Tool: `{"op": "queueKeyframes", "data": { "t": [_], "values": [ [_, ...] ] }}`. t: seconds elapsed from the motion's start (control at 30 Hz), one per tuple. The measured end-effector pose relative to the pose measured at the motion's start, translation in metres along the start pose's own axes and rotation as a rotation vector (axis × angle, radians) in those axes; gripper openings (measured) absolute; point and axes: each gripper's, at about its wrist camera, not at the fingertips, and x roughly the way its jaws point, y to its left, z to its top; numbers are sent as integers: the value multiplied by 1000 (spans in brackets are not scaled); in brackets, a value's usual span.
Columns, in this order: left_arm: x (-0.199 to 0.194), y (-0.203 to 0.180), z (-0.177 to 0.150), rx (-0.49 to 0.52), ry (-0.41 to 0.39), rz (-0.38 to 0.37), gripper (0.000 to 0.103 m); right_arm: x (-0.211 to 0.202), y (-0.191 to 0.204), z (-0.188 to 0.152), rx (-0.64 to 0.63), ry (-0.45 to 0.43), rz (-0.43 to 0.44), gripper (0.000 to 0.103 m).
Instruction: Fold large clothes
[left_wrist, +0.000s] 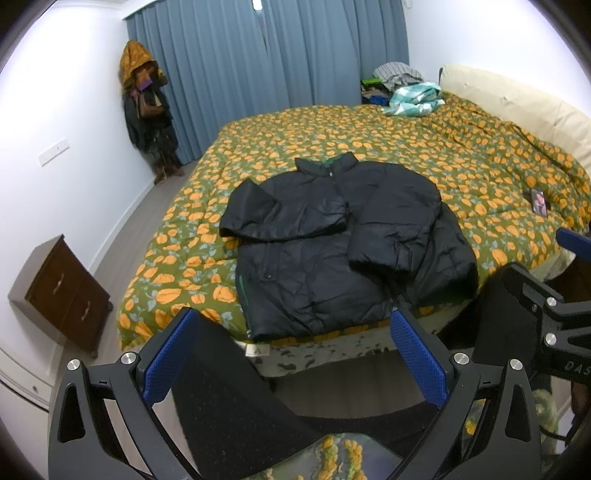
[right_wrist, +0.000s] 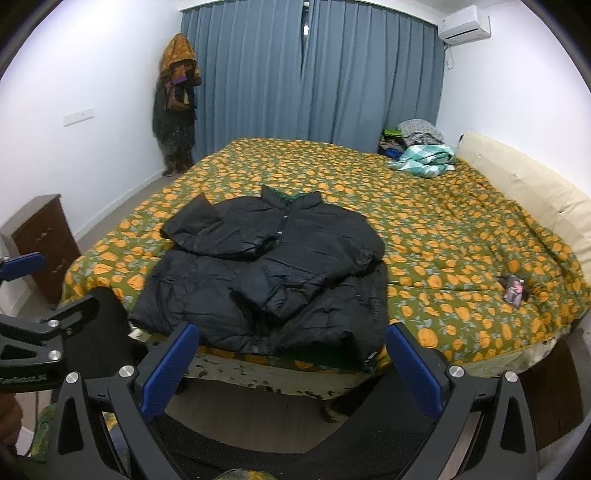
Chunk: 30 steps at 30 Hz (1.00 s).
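A black puffer jacket lies flat on the bed's near edge, collar away from me, both sleeves folded across its front. It also shows in the right wrist view. My left gripper is open and empty, held off the bed just short of the jacket's hem. My right gripper is open and empty too, also short of the hem. The right gripper shows at the right edge of the left wrist view, and the left gripper at the left edge of the right wrist view.
The bed has an orange-flowered green quilt. A small dark item lies on it at the right, and a heap of checked cloth at the far corner. A brown drawer chest stands left of the bed. Coats hang in the corner.
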Motion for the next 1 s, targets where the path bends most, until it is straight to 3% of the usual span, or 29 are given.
{"op": "queueKeyframes", "data": {
  "t": [0.33, 1.0],
  "values": [
    [0, -3, -1, 7, 8, -3, 103, 10, -8, -4, 6, 51, -80, 103],
    [1, -2, -1, 3, 12, -4, 103, 15, -7, -3, -2, 71, -86, 103]
  ]
}}
